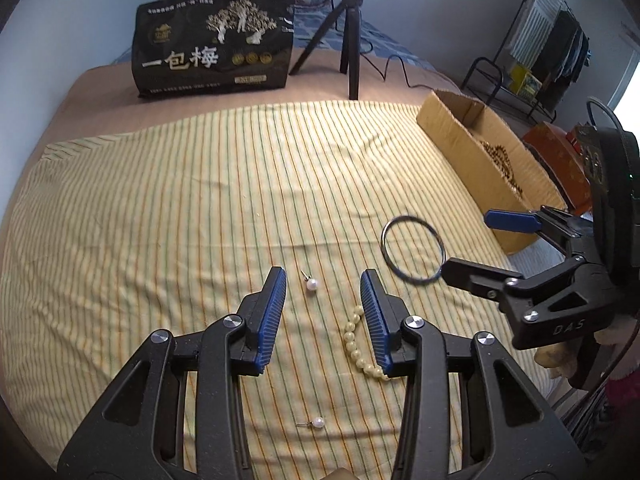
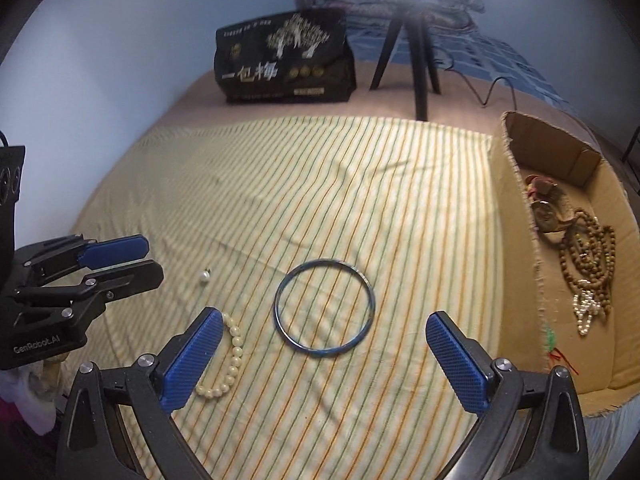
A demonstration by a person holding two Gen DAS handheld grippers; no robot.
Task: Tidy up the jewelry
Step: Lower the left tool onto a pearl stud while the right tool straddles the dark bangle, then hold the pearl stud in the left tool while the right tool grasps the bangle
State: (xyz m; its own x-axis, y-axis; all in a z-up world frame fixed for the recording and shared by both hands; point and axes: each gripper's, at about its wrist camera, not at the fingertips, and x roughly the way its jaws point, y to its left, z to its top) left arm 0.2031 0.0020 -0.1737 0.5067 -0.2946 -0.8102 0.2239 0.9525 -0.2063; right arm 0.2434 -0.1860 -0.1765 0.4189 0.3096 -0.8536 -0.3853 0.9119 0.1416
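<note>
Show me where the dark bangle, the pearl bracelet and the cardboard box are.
dark bangle (image 2: 280,322), right wrist view, left side of its ring.
pearl bracelet (image 2: 236,350), right wrist view, a bead midway along the strand.
cardboard box (image 2: 516,240), right wrist view, its near side wall.

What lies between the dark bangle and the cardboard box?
Only bare striped cloth separates the bangle from the cardboard box; the right wrist view shows it plainly.

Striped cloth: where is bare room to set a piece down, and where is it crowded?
Bare: the striped yellow cloth between the black printed bag and the near jewellery. Crowded: near edge, with dark thin bangle, cream pearl bracelet and two pearl stud earrings. The cardboard box borders the right.
</note>
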